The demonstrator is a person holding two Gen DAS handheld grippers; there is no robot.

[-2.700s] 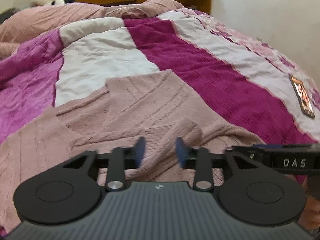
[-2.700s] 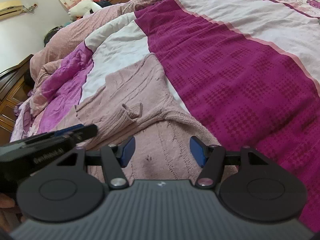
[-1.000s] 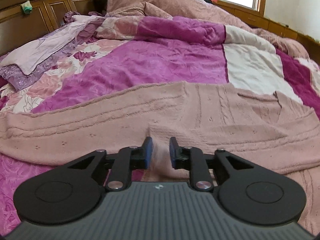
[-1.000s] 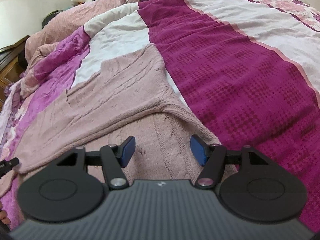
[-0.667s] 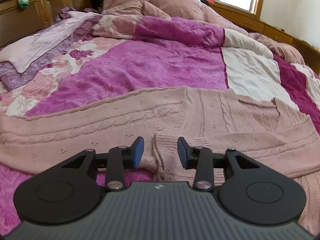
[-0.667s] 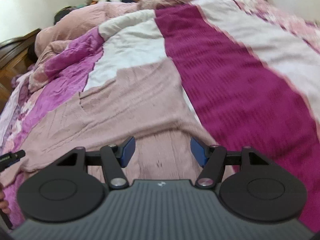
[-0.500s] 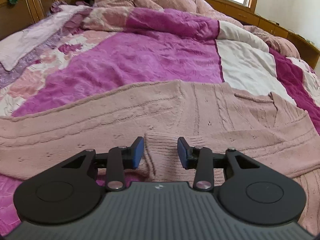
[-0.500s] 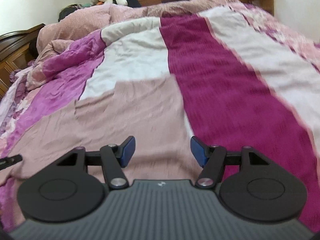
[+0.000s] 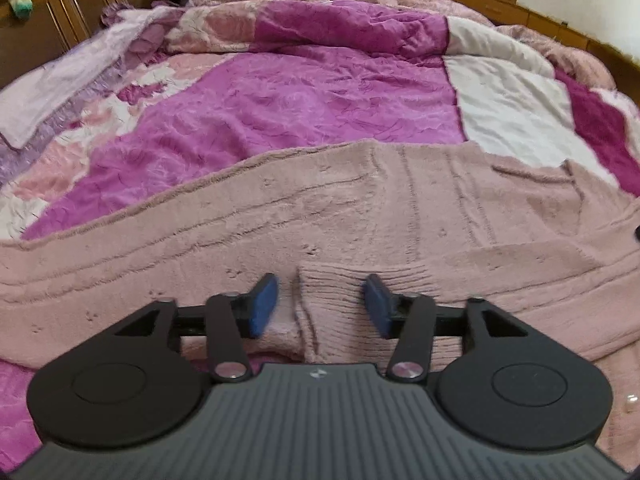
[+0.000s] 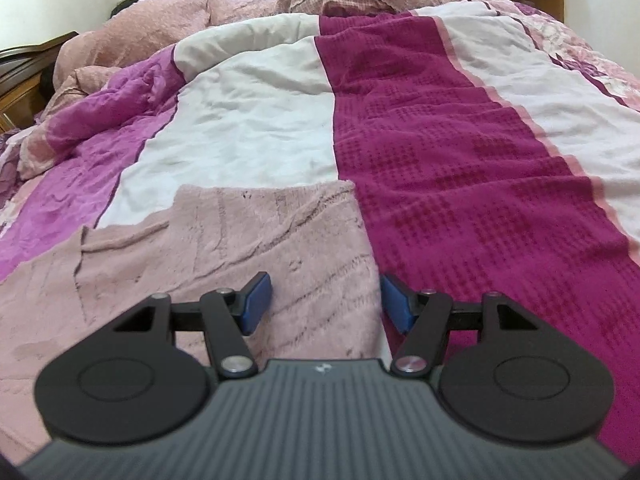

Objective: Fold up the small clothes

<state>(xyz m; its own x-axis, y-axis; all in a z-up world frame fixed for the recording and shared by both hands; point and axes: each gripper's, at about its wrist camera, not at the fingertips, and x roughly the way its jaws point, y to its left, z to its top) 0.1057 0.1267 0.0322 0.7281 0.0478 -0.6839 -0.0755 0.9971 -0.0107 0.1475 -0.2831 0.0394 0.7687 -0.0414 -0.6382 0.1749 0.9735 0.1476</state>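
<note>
Bedroom scene: wooden headboard [image 9: 60,4] far left in the left wrist view, a bed spread with a quilt [image 9: 304,92] in magenta, white and floral patches. Across it lies the pink knit sweater [image 9: 360,208], flat and wide, its ribbed cuff [image 9: 332,292] folded over at the near edge. Left gripper [image 9: 320,306] hovers there, its jaws having just been opening; they stand apart now, cuff between the blue pads [image 9: 262,306] but not pinched. Over to the right wrist view: sweater [image 10: 224,240] on the left, dark magenta stripe [image 10: 460,184] on the right. Right gripper [image 10: 326,306] gapes over the sweater's right edge, holding nothing.
</note>
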